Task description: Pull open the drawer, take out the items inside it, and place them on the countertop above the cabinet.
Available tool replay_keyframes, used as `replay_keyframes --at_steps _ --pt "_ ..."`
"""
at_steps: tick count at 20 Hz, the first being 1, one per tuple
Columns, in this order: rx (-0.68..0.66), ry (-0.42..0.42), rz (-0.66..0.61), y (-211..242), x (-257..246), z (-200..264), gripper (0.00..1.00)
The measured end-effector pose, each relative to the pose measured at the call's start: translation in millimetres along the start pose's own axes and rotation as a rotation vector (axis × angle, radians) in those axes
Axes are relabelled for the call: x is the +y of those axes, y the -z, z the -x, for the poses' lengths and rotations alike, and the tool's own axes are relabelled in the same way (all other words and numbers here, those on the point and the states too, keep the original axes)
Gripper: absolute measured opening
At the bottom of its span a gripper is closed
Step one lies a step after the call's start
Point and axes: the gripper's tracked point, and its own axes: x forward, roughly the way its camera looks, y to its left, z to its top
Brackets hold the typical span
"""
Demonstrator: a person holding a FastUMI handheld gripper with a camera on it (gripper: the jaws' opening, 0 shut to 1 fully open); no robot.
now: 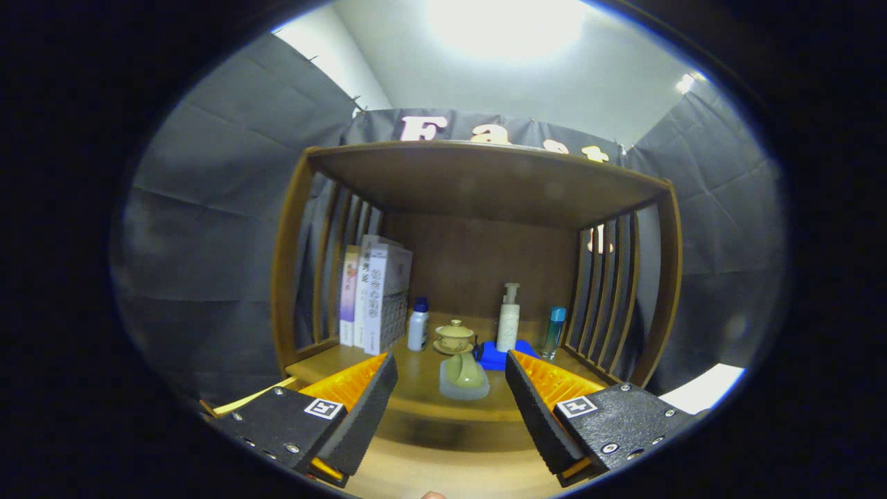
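**Desk:** What is the gripper doing?

**Photographer:** It is hovering level in front of a wooden shelf unit, its two fingers spread wide apart and gripping nothing. They are pointing straight into the shelf's open bay. A sliver of a fingertip is showing at the very bottom, below the fingers.

**Desk:** And the task's things?

**Photographer:** An olive-green item on a pale pad is lying on the countertop, near its front edge, just ahead of the fingers and between them. What it is, I cannot tell. The drawer itself is hard to make out; a wooden surface is running beneath the fingers, cut off by them.

**Desk:** Farther in?

**Photographer:** A lidded tea bowl on a saucer is standing mid-shelf. Beside it a blue object is lying partly hidden behind the right finger, with a white pump bottle rising behind it. A white bottle with a blue cap is standing left of the bowl, and a slim teal bottle is standing by the right slatted side. Several books are standing upright against the left slats.

**Desk:** The room?

**Photographer:** Dark cloth is hanging around the shelf as booth wall, and a bright ceiling light is glaring overhead.
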Motion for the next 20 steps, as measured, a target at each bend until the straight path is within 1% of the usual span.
replay_keyframes --at_steps 2,5,7,10,14,17,20 --pt "-0.020 -0.020 0.007 5.2 21.2 33.0 0.95" --pt "-0.003 -0.053 0.002 33.8 52.3 80.2 0.95" --pt "0.025 -0.063 0.023 55.4 62.5 105.6 0.95" --pt "0.048 -0.053 0.040 79.2 67.1 132.1 0.95" --pt "0.117 -0.008 0.036 112.2 59.7 152.7 0.95" --pt "0.158 0.029 0.024 131.3 51.8 149.5 0.95" --pt "0.200 0.061 0.042 149.1 43.4 141.2 0.95"
